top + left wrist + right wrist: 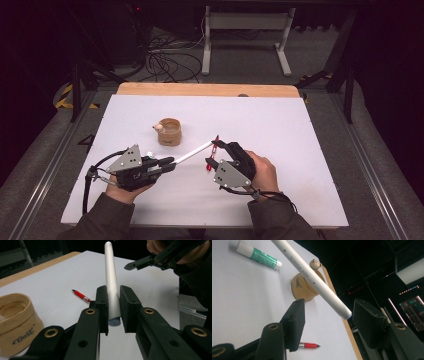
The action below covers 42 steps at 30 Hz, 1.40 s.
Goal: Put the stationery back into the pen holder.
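My left gripper (pixel 170 161) (pixel 114 293) is shut on the lower end of a white pen barrel (pixel 192 152) (pixel 110 277). The barrel slants up and away from it toward my right gripper (pixel 214 152) (pixel 330 312). That gripper stands open with the barrel's far tip (pixel 342 311) between its jaws, close to the right-hand jaw and touching neither. In the left gripper view the right gripper (pixel 147 262) hangs just past the barrel's tip. A short red pen piece (pixel 81 296) (pixel 309 345) lies on the white table under the right gripper.
A small tan cup (pixel 169 131) (pixel 15 320) (pixel 303 287) stands behind the barrel at centre left. A white and green tube (pixel 258 255) lies flat on the white tabletop (pixel 280 150). A wooden strip (pixel 200 89) edges the far side, with cables and a stand beyond.
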Each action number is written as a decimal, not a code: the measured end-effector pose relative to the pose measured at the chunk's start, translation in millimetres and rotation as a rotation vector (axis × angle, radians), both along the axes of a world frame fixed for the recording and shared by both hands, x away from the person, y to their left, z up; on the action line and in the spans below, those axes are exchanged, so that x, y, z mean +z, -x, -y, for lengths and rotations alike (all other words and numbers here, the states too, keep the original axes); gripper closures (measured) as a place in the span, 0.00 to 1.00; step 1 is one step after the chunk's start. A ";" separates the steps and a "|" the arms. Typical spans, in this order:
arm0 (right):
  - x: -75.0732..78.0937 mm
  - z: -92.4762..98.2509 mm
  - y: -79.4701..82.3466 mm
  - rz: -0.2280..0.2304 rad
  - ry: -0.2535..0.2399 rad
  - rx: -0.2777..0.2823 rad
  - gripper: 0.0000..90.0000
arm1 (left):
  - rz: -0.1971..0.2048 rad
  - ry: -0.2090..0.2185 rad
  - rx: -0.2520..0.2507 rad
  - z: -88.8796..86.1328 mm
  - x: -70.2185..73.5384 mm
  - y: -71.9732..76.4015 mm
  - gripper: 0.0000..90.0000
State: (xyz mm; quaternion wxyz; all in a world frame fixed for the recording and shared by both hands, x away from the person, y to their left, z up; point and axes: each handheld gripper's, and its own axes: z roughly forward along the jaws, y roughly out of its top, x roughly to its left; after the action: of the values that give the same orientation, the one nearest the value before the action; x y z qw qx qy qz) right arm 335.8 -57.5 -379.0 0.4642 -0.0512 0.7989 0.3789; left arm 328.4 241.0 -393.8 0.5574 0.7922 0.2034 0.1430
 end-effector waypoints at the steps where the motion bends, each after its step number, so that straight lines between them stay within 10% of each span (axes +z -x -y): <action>1: -0.8 -1.5 0.4 0.008 0.011 -0.001 0.49 | -0.010 0.002 0.000 0.6 -0.4 0.2 0.87; 27: -37.5 -49.0 11.0 0.378 0.384 -0.056 0.65 | -0.056 -0.027 0.012 6.0 -7.5 -5.1 0.87; 42: -49.3 -61.8 15.8 0.498 0.459 -0.059 0.87 | -0.072 -0.003 0.009 3.6 -9.8 -7.0 0.87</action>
State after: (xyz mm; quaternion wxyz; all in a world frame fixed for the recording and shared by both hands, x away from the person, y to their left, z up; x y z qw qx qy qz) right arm 320.0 4.3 -428.3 0.6324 -0.2222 0.7265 0.1514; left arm 335.3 237.3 -403.6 0.5479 0.7968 0.2264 0.1171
